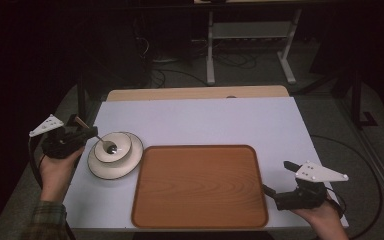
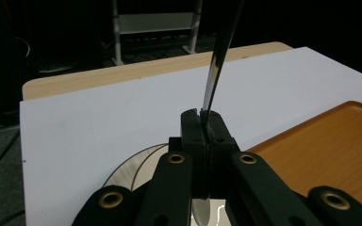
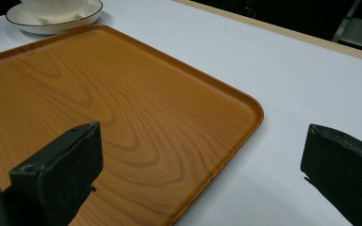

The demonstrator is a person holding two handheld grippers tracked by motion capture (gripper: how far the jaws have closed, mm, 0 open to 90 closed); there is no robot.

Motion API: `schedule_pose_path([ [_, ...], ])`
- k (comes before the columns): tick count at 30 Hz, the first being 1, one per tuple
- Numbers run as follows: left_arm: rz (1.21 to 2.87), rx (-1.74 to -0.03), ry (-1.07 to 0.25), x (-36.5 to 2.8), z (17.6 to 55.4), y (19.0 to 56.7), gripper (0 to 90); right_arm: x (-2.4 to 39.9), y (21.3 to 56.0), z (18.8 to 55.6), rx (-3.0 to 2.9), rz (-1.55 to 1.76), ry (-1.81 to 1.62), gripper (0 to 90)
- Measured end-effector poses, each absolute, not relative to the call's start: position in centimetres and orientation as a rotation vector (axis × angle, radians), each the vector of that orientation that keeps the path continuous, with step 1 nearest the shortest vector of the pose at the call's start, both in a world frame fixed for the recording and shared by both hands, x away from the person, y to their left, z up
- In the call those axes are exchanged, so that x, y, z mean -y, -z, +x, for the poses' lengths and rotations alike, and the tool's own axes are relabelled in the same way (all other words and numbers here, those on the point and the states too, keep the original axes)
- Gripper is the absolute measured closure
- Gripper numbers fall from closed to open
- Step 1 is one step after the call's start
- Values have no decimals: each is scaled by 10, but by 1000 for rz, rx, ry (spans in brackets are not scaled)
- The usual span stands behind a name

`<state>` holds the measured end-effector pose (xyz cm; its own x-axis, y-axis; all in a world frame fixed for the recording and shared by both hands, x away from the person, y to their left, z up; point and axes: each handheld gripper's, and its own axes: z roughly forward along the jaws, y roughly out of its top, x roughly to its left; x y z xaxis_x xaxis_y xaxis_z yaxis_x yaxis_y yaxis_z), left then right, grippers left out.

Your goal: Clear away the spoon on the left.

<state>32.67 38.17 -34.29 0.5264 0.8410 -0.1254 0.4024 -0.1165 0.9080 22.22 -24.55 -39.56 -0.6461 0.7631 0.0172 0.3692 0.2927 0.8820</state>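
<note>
Spoon [image 1: 106, 145]: metal, slender handle, small rounded head that reads dark and glossy from the high view. Its head sits inside the cup [image 1: 113, 146], and the handle rises up and to the left, out over the cup's rim. In the left gripper view the handle [image 2: 217, 66] is a thin bright strip standing almost straight up out of the jaws, with the head end just visible below them.

I have the left gripper [image 1: 82, 134] clamped tight on the spoon's handle, jaws pressed together with only the thin metal between them. I judge the grip is taken mid-handle so the head can hang free in the cup without the jaws touching the china.

Cup: white, shallow, sitting centred on a white saucer [image 1: 130, 161] with a thin dark line round its rim. Both stand on the white tabletop [image 1: 205, 120], just left of the wooden tray [image 1: 200, 187], saucer edge nearly touching the tray's left rim.

Tray is bare, grain plainly visible, raised lip all round. I take it as the likely destination for the set, hence its central place in front of me.

Right gripper [image 1: 275, 192] has its jaws wide apart, holding nothing, parked low at the tray's right front corner [image 3: 257, 110], well away from the cup.
</note>
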Motion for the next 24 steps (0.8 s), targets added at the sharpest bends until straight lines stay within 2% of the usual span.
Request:
schedule_pose_path([
  [13, 1755, -977, -511, -367, 320, 328, 891, 246, 396, 222, -2156, 1016, -1306, 0],
  [24, 1787, -898, -448, -349, 315, 321, 891, 246, 396, 222, -2157, 1014, -1308, 0],
])
